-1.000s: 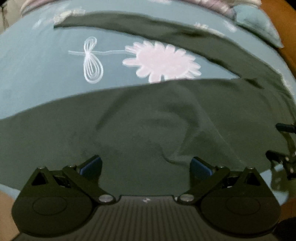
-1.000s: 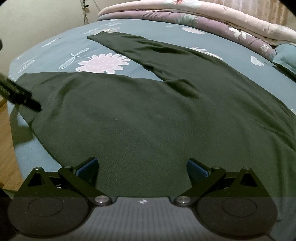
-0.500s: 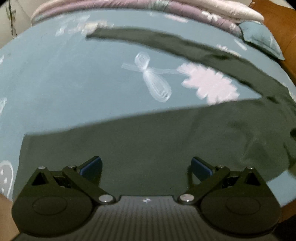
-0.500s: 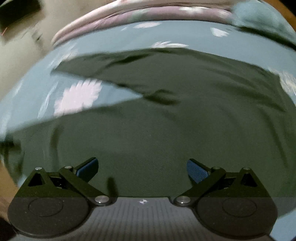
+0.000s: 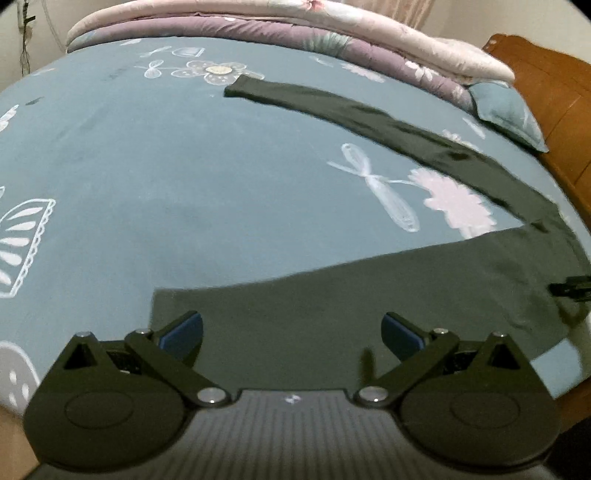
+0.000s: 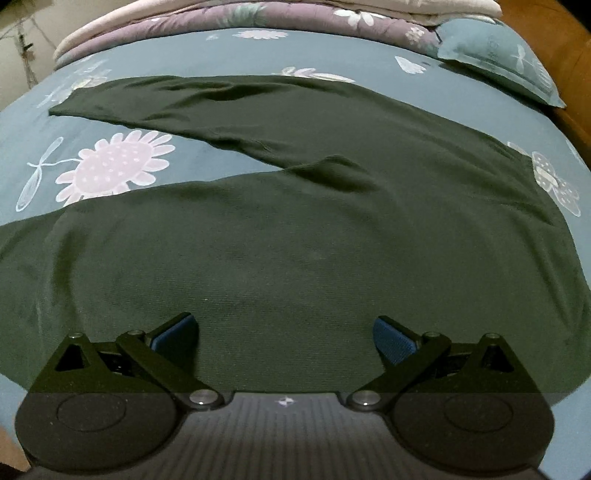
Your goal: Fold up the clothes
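A dark green long-sleeved garment lies spread flat on the teal flowered bedsheet. In the left wrist view its body fills the lower right, and one long sleeve stretches away toward the quilts. My left gripper hovers open over the garment's lower left corner, nothing between its blue pads. My right gripper stands open above the middle of the garment's body, also holding nothing. A tip of the right gripper shows at the right edge of the left wrist view.
Folded purple and pink quilts are piled along the far side of the bed. A teal pillow lies at the far right, beside a wooden headboard. Bare sheet spreads left of the garment.
The left gripper has swung left, from over the garment's body to its lower left corner. The right gripper has shifted right, toward the garment's middle. Both stayed open.
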A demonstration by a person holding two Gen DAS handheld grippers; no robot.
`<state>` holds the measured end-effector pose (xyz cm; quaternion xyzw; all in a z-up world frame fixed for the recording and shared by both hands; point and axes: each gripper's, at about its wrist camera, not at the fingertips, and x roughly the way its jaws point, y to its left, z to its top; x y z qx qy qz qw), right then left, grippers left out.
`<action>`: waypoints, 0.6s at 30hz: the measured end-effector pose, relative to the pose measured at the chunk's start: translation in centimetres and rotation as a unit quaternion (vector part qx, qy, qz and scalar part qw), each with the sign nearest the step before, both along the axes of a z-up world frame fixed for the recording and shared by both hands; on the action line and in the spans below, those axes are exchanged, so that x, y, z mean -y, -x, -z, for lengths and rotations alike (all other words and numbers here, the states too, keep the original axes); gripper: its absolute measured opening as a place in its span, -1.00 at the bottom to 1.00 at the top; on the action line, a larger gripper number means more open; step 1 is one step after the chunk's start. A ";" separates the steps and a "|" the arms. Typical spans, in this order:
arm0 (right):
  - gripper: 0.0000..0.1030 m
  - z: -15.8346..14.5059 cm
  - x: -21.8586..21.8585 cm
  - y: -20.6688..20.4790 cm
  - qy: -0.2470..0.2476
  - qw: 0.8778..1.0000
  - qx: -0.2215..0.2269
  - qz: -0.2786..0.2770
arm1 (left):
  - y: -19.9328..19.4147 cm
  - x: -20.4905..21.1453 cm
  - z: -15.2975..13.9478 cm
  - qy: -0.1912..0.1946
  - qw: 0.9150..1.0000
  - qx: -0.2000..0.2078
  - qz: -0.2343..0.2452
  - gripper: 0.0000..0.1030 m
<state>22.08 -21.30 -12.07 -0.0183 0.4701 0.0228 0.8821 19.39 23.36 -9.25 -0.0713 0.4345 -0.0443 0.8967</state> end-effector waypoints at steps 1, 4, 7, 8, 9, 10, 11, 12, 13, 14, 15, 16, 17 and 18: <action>1.00 0.0 -0.1 0.0 0.001 1.000 -0.002 0.004 | -0.1 -0.3 0.2 -0.009 1.000 0.007 -0.003 0.98; 1.00 0.0 -0.2 0.0 0.003 1.000 -0.003 0.010 | -0.4 -1.2 -0.4 -0.022 0.999 0.007 -0.035 0.98; 1.00 0.0 -0.4 0.0 0.004 1.000 -0.004 0.017 | 0.1 -1.6 -1.2 0.012 0.999 0.019 -0.027 0.98; 1.00 0.0 -0.4 0.0 0.005 1.000 -0.004 0.019 | 0.2 -1.4 -1.4 0.026 0.999 0.025 -0.017 0.98; 1.00 0.0 -0.5 0.0 0.005 1.000 -0.005 0.021 | 0.3 -1.1 -1.4 0.036 0.999 0.028 -0.008 0.98; 1.00 0.0 -0.5 0.0 0.006 1.000 -0.005 0.023 | 0.2 -0.7 -1.2 0.045 0.999 0.026 0.002 0.98; 1.00 0.0 -0.5 0.0 0.006 1.000 -0.005 0.024 | 0.2 -0.3 -0.9 0.046 0.999 0.023 0.008 0.98; 1.00 0.0 -0.5 -0.1 0.006 1.000 -0.006 0.024 | 0.2 0.0 -0.6 0.044 0.999 0.020 0.012 0.98; 1.00 0.0 -0.5 -0.1 0.006 1.000 -0.007 0.024 | 0.2 0.1 -0.3 0.028 0.999 0.015 -0.002 0.98; 1.00 -0.1 -0.5 -0.1 0.006 1.000 -0.008 0.024 | 0.1 0.0 0.0 0.007 1.000 0.010 -0.023 0.98; 1.00 -0.1 -0.5 -0.1 0.006 1.000 -0.009 0.024 | 0.1 -0.3 0.0 -0.004 0.999 0.012 -0.042 0.98; 1.00 -0.1 -0.4 -0.2 0.006 1.000 -0.009 0.023 | 0.1 -0.8 -0.1 -0.011 0.998 0.016 -0.060 0.98; 1.00 -0.1 -0.4 -0.1 0.005 1.000 -0.009 0.023 | 0.0 -1.2 -0.4 -0.011 0.997 0.015 -0.075 0.98; 1.00 -0.1 -0.4 -0.1 0.004 1.000 -0.008 0.022 | 0.0 -1.5 -0.7 -0.004 0.997 0.016 -0.079 0.98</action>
